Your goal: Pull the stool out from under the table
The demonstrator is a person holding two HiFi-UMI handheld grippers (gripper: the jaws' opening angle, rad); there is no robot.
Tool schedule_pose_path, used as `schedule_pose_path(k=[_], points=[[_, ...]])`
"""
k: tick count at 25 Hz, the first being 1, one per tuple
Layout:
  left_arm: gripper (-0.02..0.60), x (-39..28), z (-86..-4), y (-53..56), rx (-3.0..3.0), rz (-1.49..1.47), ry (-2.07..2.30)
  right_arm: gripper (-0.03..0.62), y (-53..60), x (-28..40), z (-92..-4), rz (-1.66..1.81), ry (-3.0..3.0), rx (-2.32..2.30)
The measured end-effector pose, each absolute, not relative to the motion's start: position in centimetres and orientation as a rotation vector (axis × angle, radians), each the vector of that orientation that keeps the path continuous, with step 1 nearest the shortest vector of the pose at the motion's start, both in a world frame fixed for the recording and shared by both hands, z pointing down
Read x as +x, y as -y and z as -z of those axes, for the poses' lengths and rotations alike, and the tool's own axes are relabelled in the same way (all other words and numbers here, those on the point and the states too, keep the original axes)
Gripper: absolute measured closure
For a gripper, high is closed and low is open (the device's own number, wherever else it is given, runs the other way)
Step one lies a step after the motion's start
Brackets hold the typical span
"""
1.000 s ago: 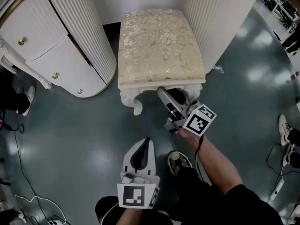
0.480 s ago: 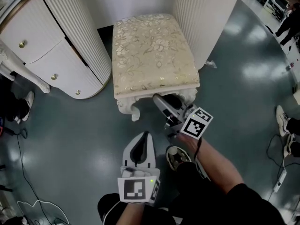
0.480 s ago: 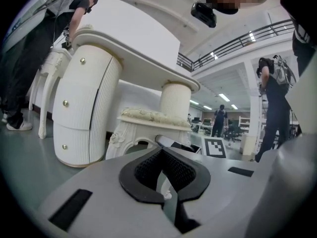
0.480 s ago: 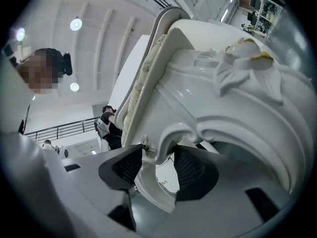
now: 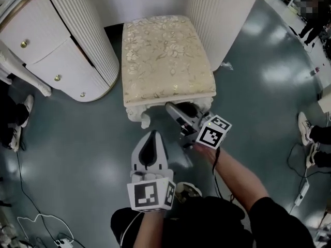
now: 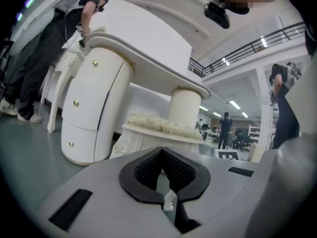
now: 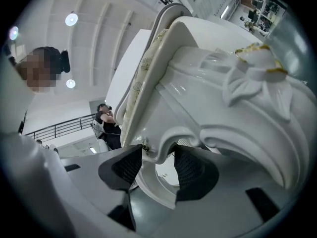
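Your right hand-held gripper (image 7: 157, 163) pinches the carved front rail (image 7: 163, 148) of the stool (image 5: 165, 56). Your left hand-held gripper (image 5: 151, 136) is pressed together, empty, above the floor (image 5: 77, 138). The stool stands between the pedestals of the desk (image 5: 77, 40), rear edge at the desk's front. The pull looks mostly done, with a short stretch left.

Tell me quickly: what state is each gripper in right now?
left gripper: closed, holding nothing.
right gripper: closed on the carved front rail of the stool.
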State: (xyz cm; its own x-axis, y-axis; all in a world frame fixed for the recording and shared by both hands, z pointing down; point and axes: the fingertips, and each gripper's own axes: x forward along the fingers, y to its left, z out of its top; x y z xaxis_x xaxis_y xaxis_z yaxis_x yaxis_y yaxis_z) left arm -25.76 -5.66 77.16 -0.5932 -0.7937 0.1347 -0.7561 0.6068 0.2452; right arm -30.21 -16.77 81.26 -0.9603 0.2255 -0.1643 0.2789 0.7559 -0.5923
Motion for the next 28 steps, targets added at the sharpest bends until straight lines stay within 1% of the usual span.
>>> schedule_pose_path(k=[3,6,7,10,12,16,23,28], points=[[0.575,-26.1,-77.0,6.2,1.251,0.194,2.631,0.393,16.7,-30.3,-81.2,0.968,-2.858,0.444],[0.575,-25.8,-77.5,6.2,1.174,0.296,2.627,0.393,17.0,-30.2,-81.5,0.952,-2.836,0.471],[0.575,-25.5,-77.4,6.5,1.182,0.285,2.63,0.393,17.4,-30.4,-81.4,0.947,-2.829,0.471],[0.575,-25.1,-77.7,7.0,1.224,0.136,2.624,0.393,17.4,-30.8,-81.4,0.963,-2.817,0.459],[0.575,-25.0,-78.1,6.6,1.239,0.093,2.614,0.393,17.2,-30.5,-81.7,0.972,-2.818,0.439],[0.575,-25.5,-79.0,6.3,1.282,0.155,2.591,0.393,17.1,-30.5,-81.6,0.931,-2.809,0.432],[0.575,-26.6,-78.7,7.2,1.368,0.102,2.603,0.393,17.1,-30.4,-81.7,0.9,-2.821,0.445],[0.575,-27.2,-79.1,7.4,1.349,0.12,2.593,0.393,17.0,-30.3,-81.8,0.922,-2.838,0.45]])
